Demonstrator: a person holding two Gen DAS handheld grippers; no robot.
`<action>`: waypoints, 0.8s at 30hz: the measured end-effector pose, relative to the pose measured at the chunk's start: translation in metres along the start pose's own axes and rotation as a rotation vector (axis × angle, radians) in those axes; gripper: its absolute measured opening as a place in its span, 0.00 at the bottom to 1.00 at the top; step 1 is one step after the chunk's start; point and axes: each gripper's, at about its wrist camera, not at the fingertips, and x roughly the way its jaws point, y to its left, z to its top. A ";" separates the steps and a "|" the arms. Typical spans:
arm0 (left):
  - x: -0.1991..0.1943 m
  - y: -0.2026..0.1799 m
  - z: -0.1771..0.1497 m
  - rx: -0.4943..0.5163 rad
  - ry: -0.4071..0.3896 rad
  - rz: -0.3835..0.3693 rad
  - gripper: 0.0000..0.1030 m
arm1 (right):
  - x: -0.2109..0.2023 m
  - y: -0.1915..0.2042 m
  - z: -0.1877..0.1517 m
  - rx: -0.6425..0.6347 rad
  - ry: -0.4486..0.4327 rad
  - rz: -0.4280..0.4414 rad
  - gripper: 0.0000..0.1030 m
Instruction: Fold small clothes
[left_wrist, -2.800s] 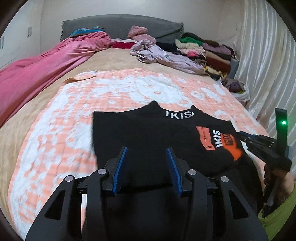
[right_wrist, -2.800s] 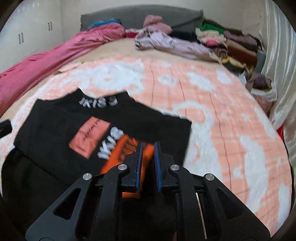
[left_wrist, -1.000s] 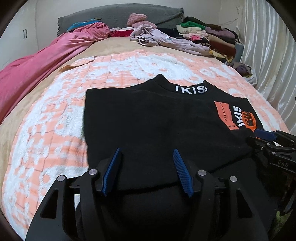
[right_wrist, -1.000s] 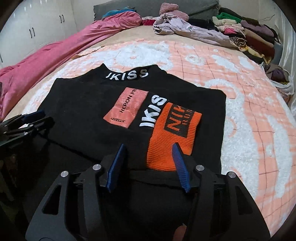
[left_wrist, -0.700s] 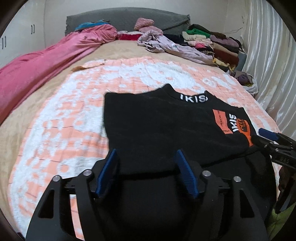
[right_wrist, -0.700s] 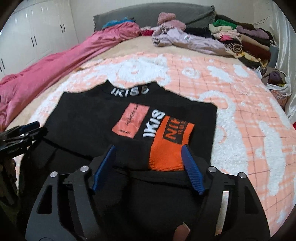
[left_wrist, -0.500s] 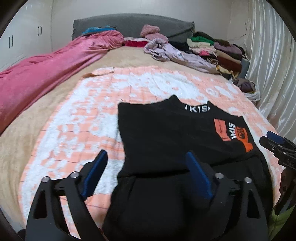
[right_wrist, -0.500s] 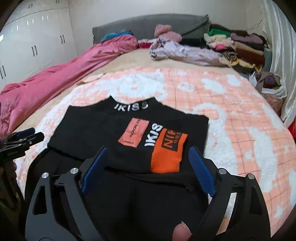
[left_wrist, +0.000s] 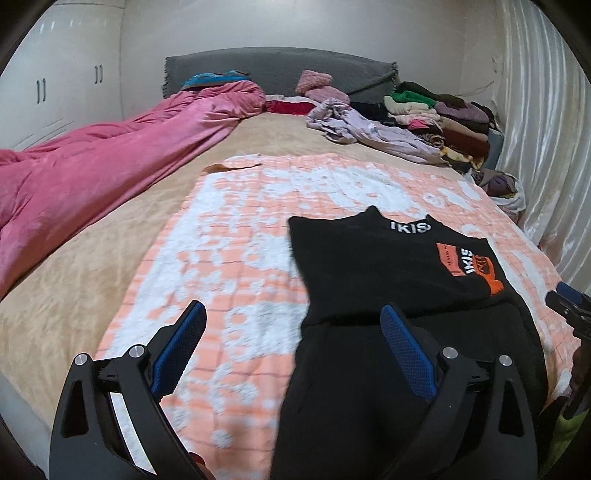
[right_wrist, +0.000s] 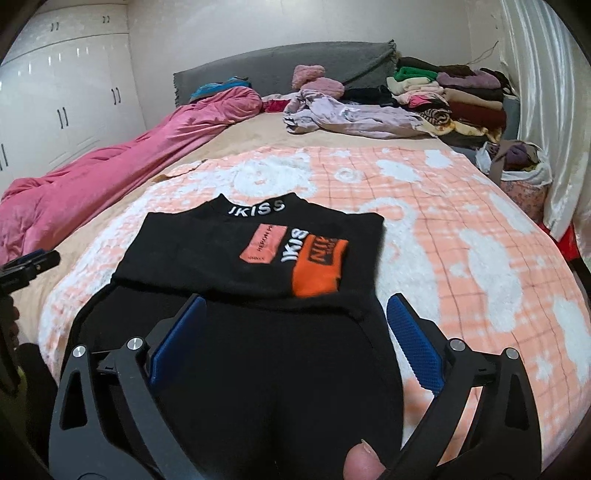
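A black garment (right_wrist: 229, 258) with white "IKISS" lettering and orange patches lies on the orange-and-white blanket (right_wrist: 461, 229), its upper part folded over the lower part. It also shows in the left wrist view (left_wrist: 388, 266). My right gripper (right_wrist: 295, 332) is wide open and empty above the garment's near part. My left gripper (left_wrist: 295, 343) is wide open and empty, over the garment's left edge and the blanket (left_wrist: 229, 258). The right gripper's tip shows at the right edge of the left wrist view (left_wrist: 569, 302); the left gripper's tip shows at the left edge of the right wrist view (right_wrist: 29, 266).
A pink duvet (left_wrist: 92, 166) lies along the bed's left side. A lilac garment (right_wrist: 343, 114) and a stack of folded clothes (right_wrist: 454, 96) sit near the grey headboard (left_wrist: 280, 70). A bag (right_wrist: 521, 166) and a curtain (left_wrist: 546, 129) are at the right. White wardrobes (right_wrist: 62, 96) stand at the left.
Both grippers let go of the garment, opened wide and drew back and up. The garment now lies folded on the blanket. The left gripper shifted left.
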 end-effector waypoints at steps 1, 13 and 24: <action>-0.001 0.003 -0.001 -0.005 0.000 0.002 0.92 | -0.003 0.000 -0.001 -0.001 0.003 -0.002 0.89; -0.015 0.028 -0.023 -0.017 0.017 0.014 0.92 | -0.034 0.001 -0.040 -0.061 0.058 -0.048 0.89; -0.019 0.026 -0.057 0.014 0.076 -0.024 0.92 | -0.051 -0.026 -0.088 -0.011 0.158 -0.108 0.89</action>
